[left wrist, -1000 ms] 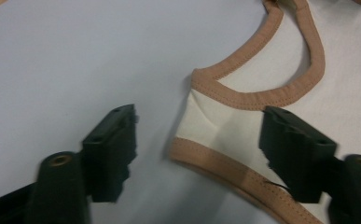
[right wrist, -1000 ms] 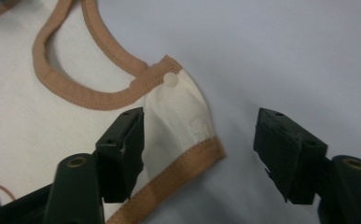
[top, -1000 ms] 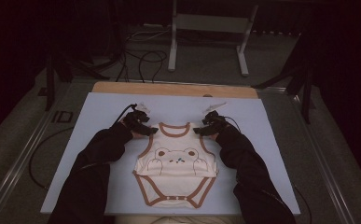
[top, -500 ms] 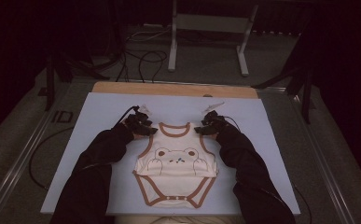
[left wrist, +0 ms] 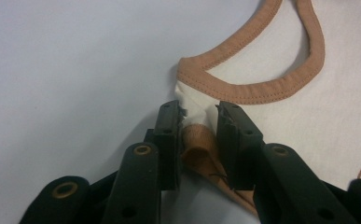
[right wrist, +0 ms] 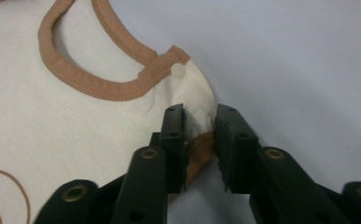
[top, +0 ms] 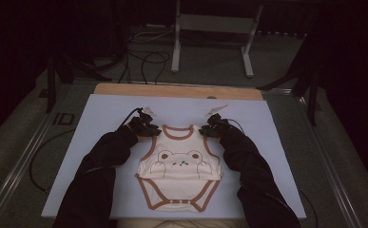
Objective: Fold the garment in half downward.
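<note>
A cream baby bodysuit point(top: 179, 166) with brown trim and a bear print lies flat on the pale blue mat point(top: 101, 123), neck away from the person. My left gripper point(top: 149, 130) is at its left shoulder strap. In the left gripper view the jaws point(left wrist: 199, 109) have just been closing, and bunched cream and brown fabric point(left wrist: 197, 144) is pinched between the pads. My right gripper point(top: 209, 129) is at the other strap. Its jaws point(right wrist: 200, 112) have also just been closing and squeeze the shoulder fabric point(right wrist: 199, 144) below a white snap point(right wrist: 178, 71).
The mat lies on a wooden board point(top: 172, 90) whose far edge shows. Beyond it stand a metal frame point(top: 210, 28) and loose cables point(top: 143, 57) on the dark floor. Both dark sleeves lie along the bodysuit's sides.
Both hands stay at the shoulder straps and the bodysuit lies as before; the high view shows no other difference.
</note>
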{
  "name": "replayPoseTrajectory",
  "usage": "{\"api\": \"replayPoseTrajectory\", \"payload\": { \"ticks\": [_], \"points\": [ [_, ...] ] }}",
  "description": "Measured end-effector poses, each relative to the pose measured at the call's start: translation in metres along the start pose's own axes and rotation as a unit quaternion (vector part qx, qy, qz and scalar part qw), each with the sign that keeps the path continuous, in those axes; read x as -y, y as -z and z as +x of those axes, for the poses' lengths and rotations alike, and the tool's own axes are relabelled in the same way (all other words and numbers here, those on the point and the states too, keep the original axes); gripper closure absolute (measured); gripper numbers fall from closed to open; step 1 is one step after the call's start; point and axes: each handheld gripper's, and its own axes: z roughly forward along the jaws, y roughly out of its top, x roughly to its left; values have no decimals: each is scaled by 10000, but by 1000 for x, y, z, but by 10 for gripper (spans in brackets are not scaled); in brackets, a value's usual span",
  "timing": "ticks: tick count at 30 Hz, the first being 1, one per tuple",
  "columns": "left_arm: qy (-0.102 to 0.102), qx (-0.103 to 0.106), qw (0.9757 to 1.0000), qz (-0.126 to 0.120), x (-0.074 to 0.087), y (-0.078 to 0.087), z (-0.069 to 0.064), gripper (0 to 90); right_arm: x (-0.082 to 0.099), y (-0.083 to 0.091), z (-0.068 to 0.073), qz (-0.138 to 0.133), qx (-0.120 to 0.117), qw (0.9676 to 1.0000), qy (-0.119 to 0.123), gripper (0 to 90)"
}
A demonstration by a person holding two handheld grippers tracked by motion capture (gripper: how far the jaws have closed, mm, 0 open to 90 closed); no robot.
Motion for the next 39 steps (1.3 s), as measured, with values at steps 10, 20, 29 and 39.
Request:
{"api": "replayPoseTrajectory", "payload": {
  "ticks": [10, 20, 29, 39],
  "points": [
    [-20, 101, 9998, 156, -5, -1, -5, 863, -5, 0, 5, 190, 21, 9998, 66, 795],
    [56, 107, 9999, 35, -2, 0, -5, 886, -6, 1, 7, 208, 113, 9997, 108, 814],
    [-36, -24, 9998, -195, -7, 12, -6, 885, -8, 12, 6, 30, 104, 9999, 103, 814],
    [-72, -116, 9996, -244, -14, 23, -9, 885, -14, 23, 8, -155, 145, 9996, 162, 814]
  ]
}}
